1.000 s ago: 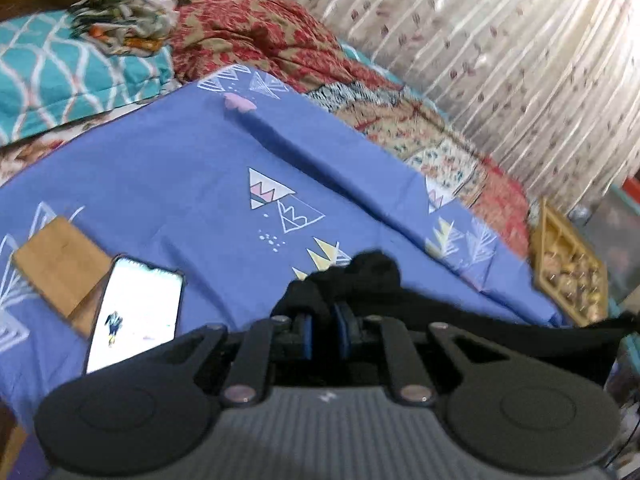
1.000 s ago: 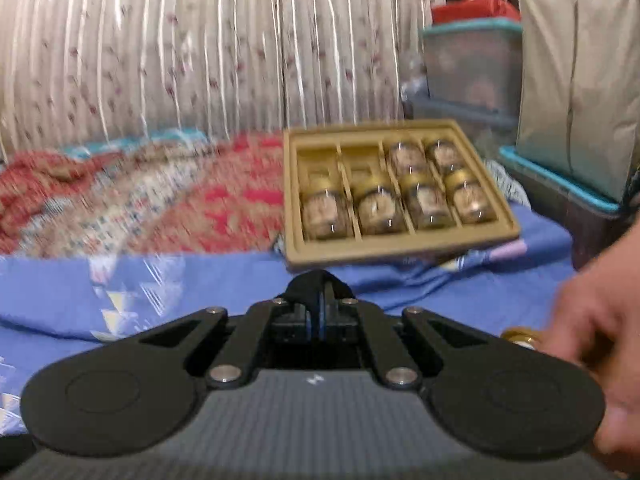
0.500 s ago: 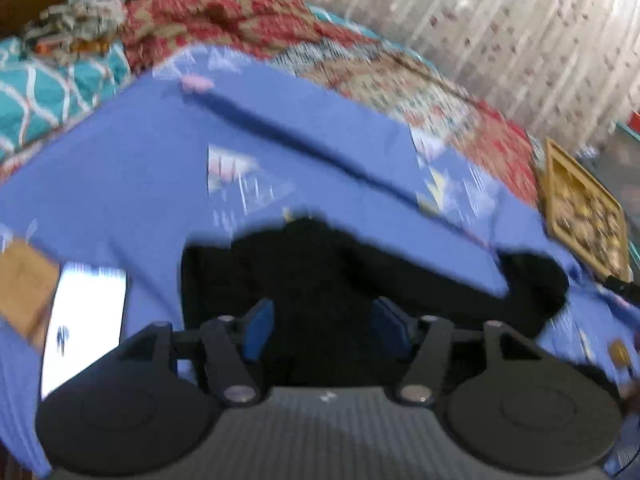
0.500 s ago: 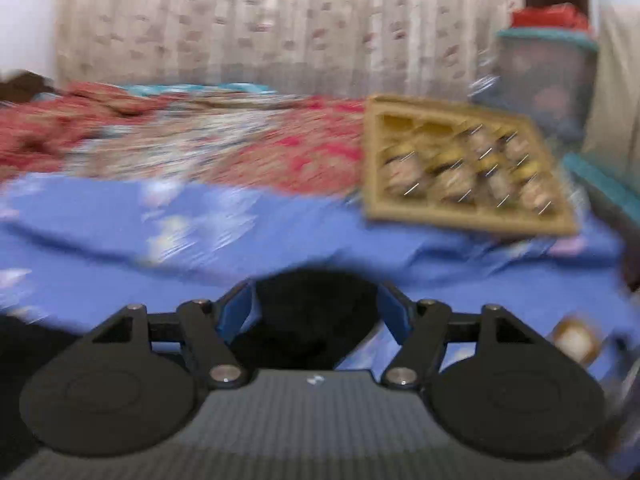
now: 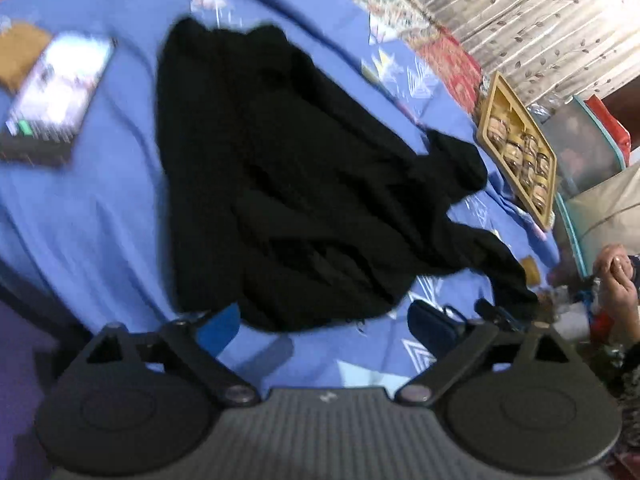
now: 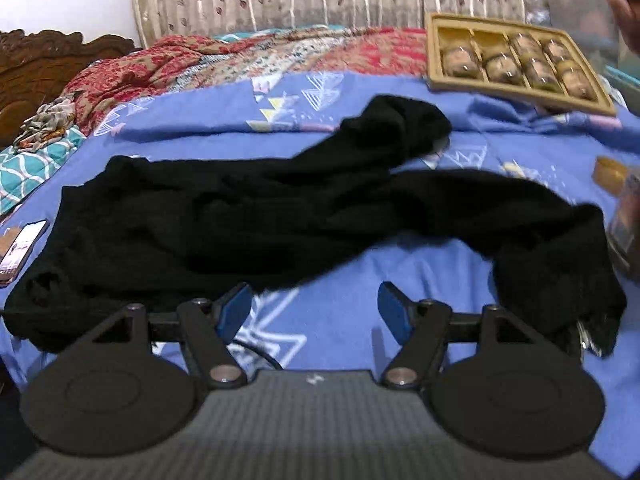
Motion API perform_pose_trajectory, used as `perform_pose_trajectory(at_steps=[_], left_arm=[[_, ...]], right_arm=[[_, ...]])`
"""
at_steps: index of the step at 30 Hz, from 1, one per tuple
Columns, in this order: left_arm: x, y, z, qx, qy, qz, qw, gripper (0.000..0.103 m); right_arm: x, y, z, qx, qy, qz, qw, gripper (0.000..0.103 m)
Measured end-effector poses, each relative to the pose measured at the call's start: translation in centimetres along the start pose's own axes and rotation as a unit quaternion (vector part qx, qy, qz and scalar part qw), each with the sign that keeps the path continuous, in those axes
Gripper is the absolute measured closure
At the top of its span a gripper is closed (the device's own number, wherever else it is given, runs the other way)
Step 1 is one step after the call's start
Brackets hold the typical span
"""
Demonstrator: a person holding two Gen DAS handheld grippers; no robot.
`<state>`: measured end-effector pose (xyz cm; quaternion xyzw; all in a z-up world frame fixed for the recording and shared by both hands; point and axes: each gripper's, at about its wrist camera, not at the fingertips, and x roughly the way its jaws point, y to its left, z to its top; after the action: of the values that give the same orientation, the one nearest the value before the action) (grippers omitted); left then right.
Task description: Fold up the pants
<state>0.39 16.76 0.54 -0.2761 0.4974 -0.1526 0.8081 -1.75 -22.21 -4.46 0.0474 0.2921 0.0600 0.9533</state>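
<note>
The black pants (image 5: pixel 304 184) lie crumpled and spread on the blue patterned sheet (image 5: pixel 88 208). In the right wrist view the pants (image 6: pixel 248 220) stretch from left to right, with one leg curling down at the right. My left gripper (image 5: pixel 324 328) hangs just short of the pants' near edge. Its jaws are opening wide and no cloth is pinched between its blue pads (image 5: pixel 218 330). My right gripper (image 6: pixel 316 310) is open over bare sheet, with the pants just beyond its pads (image 6: pixel 236 308).
A lit phone (image 5: pixel 56 96) and a wooden board (image 5: pixel 20 48) lie left of the pants. A wooden tray of jars (image 6: pixel 516 60) sits at the far right. A person's hand (image 5: pixel 616 280) is at the right edge. A red patterned blanket (image 6: pixel 200 60) is bunched behind.
Both grippers were shut, the left on black cloth, and now stand open. The pants have dropped onto the sheet. Both views have tipped downward and pulled back from the pants.
</note>
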Motion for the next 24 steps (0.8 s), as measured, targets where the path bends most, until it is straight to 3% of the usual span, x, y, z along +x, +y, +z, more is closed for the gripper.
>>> perform_pose_trajectory(at_steps=[3,4,6,7,8,10,13,18,19,20,22,24], left_arm=[[2.8,-0.1,-0.2,-0.024,0.022,0.001,0.9995,0.012],[3.8,0.0,-0.1,-0.037,0.027,0.0,0.9989,0.018],[5.5,0.5,0.2,-0.069,0.04,-0.011,0.9968,0.04],[6.1,0.8,0.3,-0.08,0.046,-0.021,0.9955,0.058],[6.6,1.1,0.5,-0.088,0.049,-0.025,0.9947,0.07],[7.2,1.4,1.2,-0.094,0.049,-0.016,0.9942,0.088],[5.9,1.1,2.2,-0.082,0.019,-0.021,0.9962,0.092],[0.5,0.5,3.9,-0.057,-0.057,-0.019,0.9966,0.093],[-0.8,0.4,4.2,-0.053,-0.073,-0.015,0.9958,0.093],[-1.9,0.4,4.4,-0.05,-0.084,-0.012,0.9951,0.093],[-4.2,0.3,4.7,-0.047,-0.103,-0.007,0.9935,0.093],[-6.6,0.3,4.8,-0.038,-0.126,0.0,0.9913,0.093]], right_arm=[[-0.6,-1.3,-0.4,0.025,-0.007,-0.025,0.999,0.031],[-1.1,-2.0,-0.5,0.035,-0.012,-0.038,0.999,0.031],[-2.0,-3.5,-1.0,0.055,-0.022,-0.069,0.996,0.031],[-2.5,-4.3,-1.2,0.063,-0.025,-0.082,0.994,0.031],[-2.8,-5.0,-1.5,0.073,-0.026,-0.095,0.992,0.031],[-3.5,-6.5,-2.3,0.095,-0.025,-0.119,0.988,0.029],[-3.5,-8.6,-3.1,0.134,-0.015,-0.143,0.98,0.026],[-0.1,-10.8,-2.5,0.175,0.0,-0.156,0.972,0.028],[0.6,-11.0,-2.2,0.174,-0.001,-0.159,0.972,0.047],[0.8,-11.1,-2.0,0.168,-0.001,-0.161,0.972,0.078],[0.2,-11.7,-1.0,0.178,-0.016,-0.175,0.968,0.085],[-2.7,-12.2,-0.3,0.191,-0.07,-0.205,0.957,0.085]])
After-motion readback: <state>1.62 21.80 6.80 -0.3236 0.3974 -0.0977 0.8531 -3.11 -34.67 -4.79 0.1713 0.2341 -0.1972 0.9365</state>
